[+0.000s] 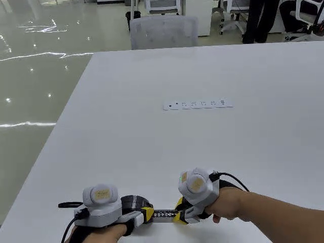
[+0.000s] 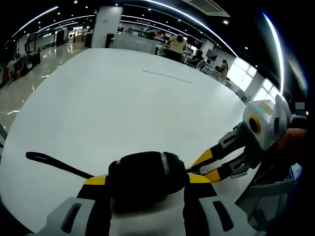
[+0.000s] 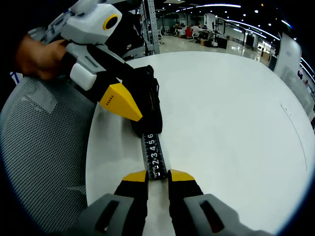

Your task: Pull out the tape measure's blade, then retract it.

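I saw the left gripper point(image 1: 145, 214) clamped around the black tape measure point(image 1: 131, 204) at the near edge of the white desk point(image 1: 202, 147), its jaws pressed against either side of the case. The right gripper point(image 1: 178, 216) sat just beside it, jaws closed on the tip of the blade point(image 1: 164, 214), with a short numbered length showing between the two. A power strip point(image 1: 197, 104) lay well apart, further up the desk

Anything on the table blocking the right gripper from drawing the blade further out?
Nothing visible does. The right gripper pinches the blade at its end, and the table to its right is bare. The power strip lies far up the table, off that path.
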Available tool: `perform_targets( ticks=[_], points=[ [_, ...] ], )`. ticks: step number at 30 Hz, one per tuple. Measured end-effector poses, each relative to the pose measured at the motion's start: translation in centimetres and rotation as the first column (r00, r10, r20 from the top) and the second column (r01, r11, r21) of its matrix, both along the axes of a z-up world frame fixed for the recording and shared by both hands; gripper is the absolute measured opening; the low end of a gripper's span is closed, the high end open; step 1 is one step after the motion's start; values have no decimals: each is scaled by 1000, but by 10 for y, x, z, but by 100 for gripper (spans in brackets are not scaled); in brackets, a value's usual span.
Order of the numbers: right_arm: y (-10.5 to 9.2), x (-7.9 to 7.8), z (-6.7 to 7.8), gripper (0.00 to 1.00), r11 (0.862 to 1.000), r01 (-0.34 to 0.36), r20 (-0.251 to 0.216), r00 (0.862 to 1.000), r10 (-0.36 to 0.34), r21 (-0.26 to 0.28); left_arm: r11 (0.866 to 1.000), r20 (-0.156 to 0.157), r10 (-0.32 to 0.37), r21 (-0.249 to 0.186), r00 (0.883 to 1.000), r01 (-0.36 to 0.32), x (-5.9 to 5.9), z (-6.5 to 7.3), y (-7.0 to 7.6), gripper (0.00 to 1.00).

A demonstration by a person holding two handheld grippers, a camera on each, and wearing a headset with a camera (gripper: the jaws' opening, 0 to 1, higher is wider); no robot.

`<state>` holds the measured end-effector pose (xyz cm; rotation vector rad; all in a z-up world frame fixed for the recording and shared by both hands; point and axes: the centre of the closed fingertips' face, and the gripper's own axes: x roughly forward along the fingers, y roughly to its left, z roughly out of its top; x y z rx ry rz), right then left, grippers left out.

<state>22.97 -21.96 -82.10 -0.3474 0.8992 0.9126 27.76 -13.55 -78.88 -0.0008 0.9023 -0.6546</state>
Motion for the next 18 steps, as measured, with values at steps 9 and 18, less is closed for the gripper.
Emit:
perform_targets(
  ticks=[9,18],
  points=[
    [12,8,-1,14,1000,-13,0,1000,13,5,1000,2,0,1,1000,0,1,0,0,55],
    [18,11,-1,14,1000,-25,-11,1000,25,-5,1000,1,2,2,1000,-2,1,0,0,55]
  ],
)
